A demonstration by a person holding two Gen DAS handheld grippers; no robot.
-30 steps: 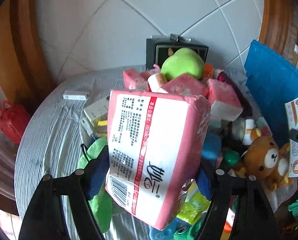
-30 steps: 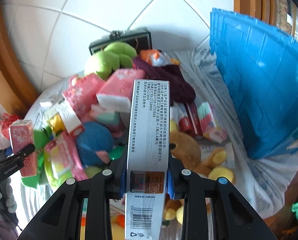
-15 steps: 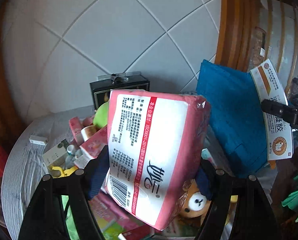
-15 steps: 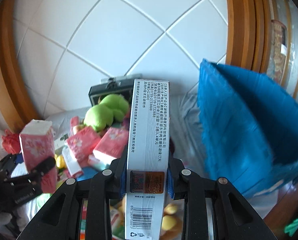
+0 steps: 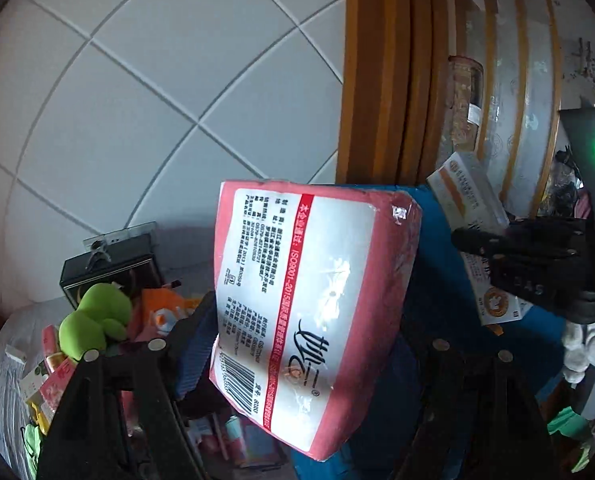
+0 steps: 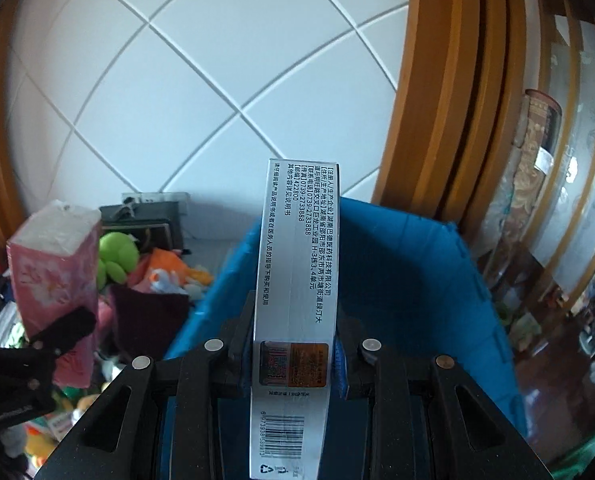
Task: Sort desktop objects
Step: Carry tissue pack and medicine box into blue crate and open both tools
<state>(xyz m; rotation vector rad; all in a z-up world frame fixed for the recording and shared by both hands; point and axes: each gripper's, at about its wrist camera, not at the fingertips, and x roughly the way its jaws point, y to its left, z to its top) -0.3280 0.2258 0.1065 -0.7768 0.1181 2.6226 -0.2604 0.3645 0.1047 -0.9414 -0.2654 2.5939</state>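
My left gripper (image 5: 305, 332) is shut on a pink and white tissue pack (image 5: 309, 304), held up beside the blue bin (image 5: 437, 240). The pack also shows in the right wrist view (image 6: 53, 276), gripped by the left gripper (image 6: 37, 356). My right gripper (image 6: 293, 344) is shut on a white medicine box (image 6: 297, 280), held upright over the open blue bin (image 6: 397, 280). That box (image 5: 473, 220) and the right gripper (image 5: 529, 256) show at the right of the left wrist view.
A heap of objects lies on the round table at the left: a green plush toy (image 5: 93, 316), an orange packet (image 5: 161, 312), a black box (image 5: 109, 272) and pink packs. A white tiled wall and a wooden frame (image 5: 377, 80) stand behind.
Both grippers have lifted and swung right, away from the heap and toward the blue bin. The right gripper with the box now hangs over the bin's opening.
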